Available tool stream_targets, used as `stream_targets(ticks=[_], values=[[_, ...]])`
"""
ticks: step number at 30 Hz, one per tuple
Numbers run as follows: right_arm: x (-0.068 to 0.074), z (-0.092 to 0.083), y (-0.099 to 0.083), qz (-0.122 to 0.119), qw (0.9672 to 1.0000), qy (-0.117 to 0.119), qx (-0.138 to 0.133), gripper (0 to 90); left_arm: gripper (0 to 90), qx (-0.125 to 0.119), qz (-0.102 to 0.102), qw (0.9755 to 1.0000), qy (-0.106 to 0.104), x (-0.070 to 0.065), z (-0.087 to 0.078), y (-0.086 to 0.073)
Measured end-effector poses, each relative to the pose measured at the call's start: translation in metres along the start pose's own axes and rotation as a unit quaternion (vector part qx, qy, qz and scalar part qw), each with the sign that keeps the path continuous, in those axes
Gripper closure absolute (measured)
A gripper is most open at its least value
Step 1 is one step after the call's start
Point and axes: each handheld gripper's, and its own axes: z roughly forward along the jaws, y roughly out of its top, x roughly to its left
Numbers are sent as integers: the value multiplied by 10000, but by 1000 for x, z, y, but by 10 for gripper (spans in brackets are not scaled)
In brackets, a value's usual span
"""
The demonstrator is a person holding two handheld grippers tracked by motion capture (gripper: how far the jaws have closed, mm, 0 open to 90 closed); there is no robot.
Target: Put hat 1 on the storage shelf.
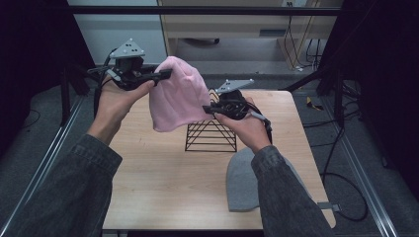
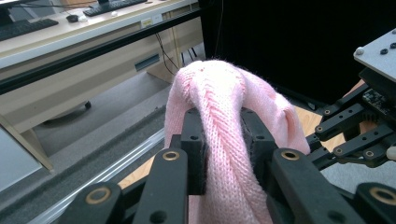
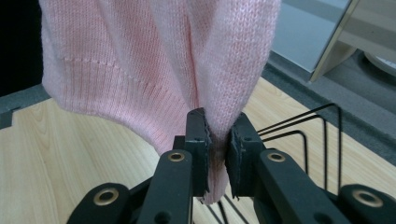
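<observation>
A pink knit hat (image 1: 177, 96) hangs in the air above the wooden table (image 1: 163, 182), stretched between both grippers. My left gripper (image 1: 165, 74) is shut on the hat's upper left part; in the left gripper view the pink knit hat (image 2: 219, 126) bulges up between the two pads. My right gripper (image 1: 210, 109) is shut on the hat's lower right edge; in the right gripper view the pink knit hat (image 3: 159, 65) is pinched as a thin fold by the pads and drapes above. A black wire rack (image 1: 211, 134) stands on the table just below the hat.
A grey knit hat (image 1: 242, 182) lies flat on the table near its front right, partly under the person's right sleeve. The black wire rack (image 3: 308, 140) shows behind the right jaws. A desk with keyboards (image 2: 56, 23) stands beyond the table.
</observation>
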Motion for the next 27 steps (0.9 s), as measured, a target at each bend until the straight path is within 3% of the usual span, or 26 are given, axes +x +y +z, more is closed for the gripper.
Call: stream_targets(ticks=[7, 12, 16, 27], values=[[-16, -3, 4, 17, 9997, -215, -87, 812, 741, -133, -39, 9999, 4, 4, 16, 9], [-26, 2, 2, -18, 9994, -350, -34, 811, 740, -74, 166, 9998, 19, 4, 30, 11], [-36, 6, -5, 81, 9991, -407, -63, 811, 739, -85, 153, 9998, -20, 7, 41, 8], [-41, 3, -16, 85, 9989, -466, -67, 809, 732, -138, 152, 9997, -124, -1, 56, 7]])
